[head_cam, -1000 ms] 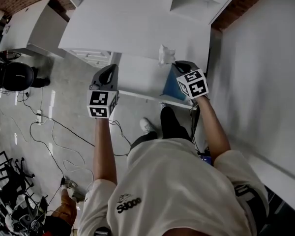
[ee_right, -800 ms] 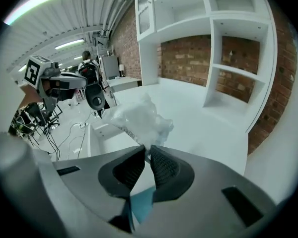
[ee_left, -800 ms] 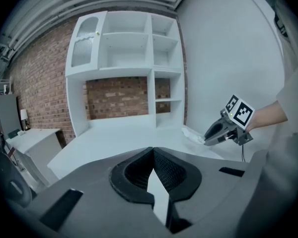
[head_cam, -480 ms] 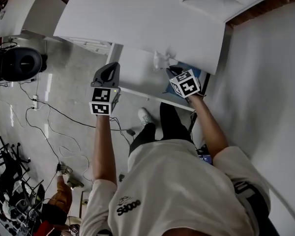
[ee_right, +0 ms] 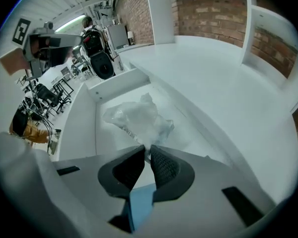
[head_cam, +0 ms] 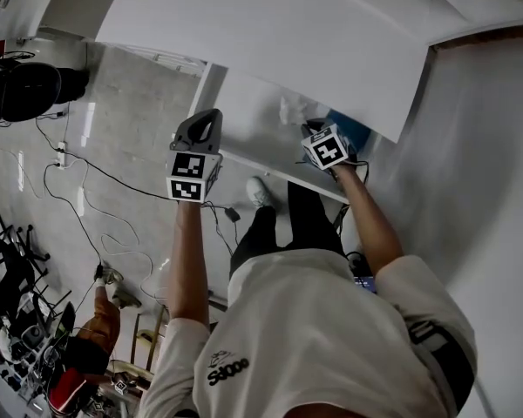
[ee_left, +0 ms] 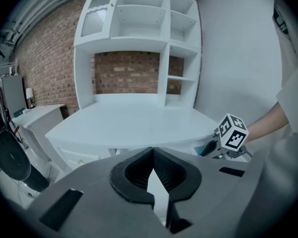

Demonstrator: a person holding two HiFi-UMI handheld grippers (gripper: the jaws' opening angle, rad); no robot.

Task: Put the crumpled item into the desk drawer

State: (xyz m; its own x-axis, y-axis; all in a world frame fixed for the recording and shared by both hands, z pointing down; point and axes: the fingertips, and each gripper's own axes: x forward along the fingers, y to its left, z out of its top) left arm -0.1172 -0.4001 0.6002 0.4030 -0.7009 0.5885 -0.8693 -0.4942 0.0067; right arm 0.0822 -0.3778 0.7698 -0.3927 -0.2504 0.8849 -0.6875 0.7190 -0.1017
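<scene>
The crumpled item point(ee_right: 138, 117) is a clear plastic wad, and my right gripper point(ee_right: 146, 151) is shut on its near edge. It hangs over the white inside of the open desk drawer point(ee_right: 108, 133). In the head view the crumpled item point(head_cam: 289, 110) shows just below the desk top's front edge point(head_cam: 331, 94), in front of my right gripper point(head_cam: 305, 129). My left gripper point(head_cam: 211, 115) hovers left of the drawer point(head_cam: 244, 129), shut with nothing in it. In the left gripper view its pads meet at the tip of the left gripper point(ee_left: 152, 151).
A white shelf unit point(ee_left: 139, 38) stands on the desk against a brick wall. A blue object point(head_cam: 349, 131) sits at the drawer's right end, beside a white wall point(head_cam: 479, 172). Black chair point(head_cam: 22, 90) and cables point(head_cam: 96, 181) on the floor at left.
My right gripper has carried the crumpled item down from the desk top's level to under its front edge, over the drawer. The left gripper has hardly moved.
</scene>
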